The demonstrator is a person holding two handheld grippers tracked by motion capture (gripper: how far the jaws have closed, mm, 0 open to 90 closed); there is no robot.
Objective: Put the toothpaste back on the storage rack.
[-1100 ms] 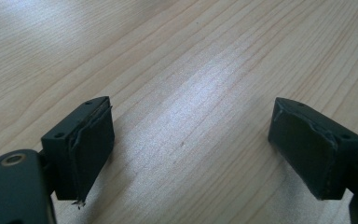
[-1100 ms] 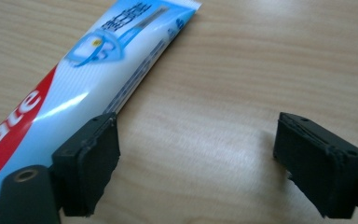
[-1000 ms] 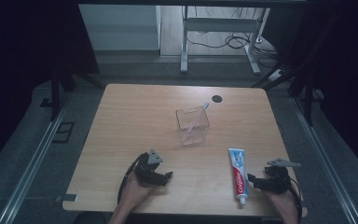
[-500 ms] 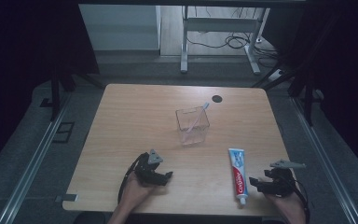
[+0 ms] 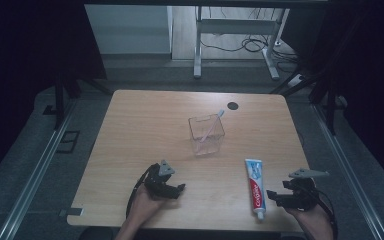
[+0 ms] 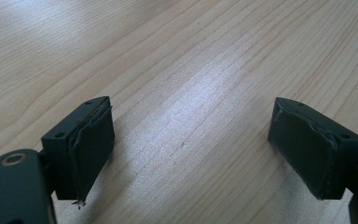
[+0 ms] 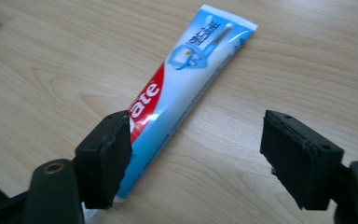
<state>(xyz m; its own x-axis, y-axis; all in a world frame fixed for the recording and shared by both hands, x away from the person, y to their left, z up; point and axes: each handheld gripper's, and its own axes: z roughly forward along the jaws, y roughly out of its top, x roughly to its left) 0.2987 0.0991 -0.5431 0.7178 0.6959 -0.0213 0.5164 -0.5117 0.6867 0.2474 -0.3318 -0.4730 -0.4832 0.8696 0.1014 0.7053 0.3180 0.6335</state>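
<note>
Right gripper (image 7: 196, 154) jaws apart, just been closing, nothing clamped; toothpaste tube (image 7: 186, 88) flat on worktop (image 5: 145, 130) by its left jaw. Left gripper (image 6: 191, 149) jaws apart over bare wood.

a light wooden table (image 5: 145, 130) with rounded corners is seen on a grey floor (image 5: 40, 165). a clear square container (image 5: 206, 134) is set near its middle, and a toothbrush (image 5: 213, 124) is leaned inside it. a small dark round disc (image 5: 233, 105) is found toward the far edge. a toothpaste tube (image 5: 255, 186) is laid flat near the right front, cap toward the near edge.
</note>
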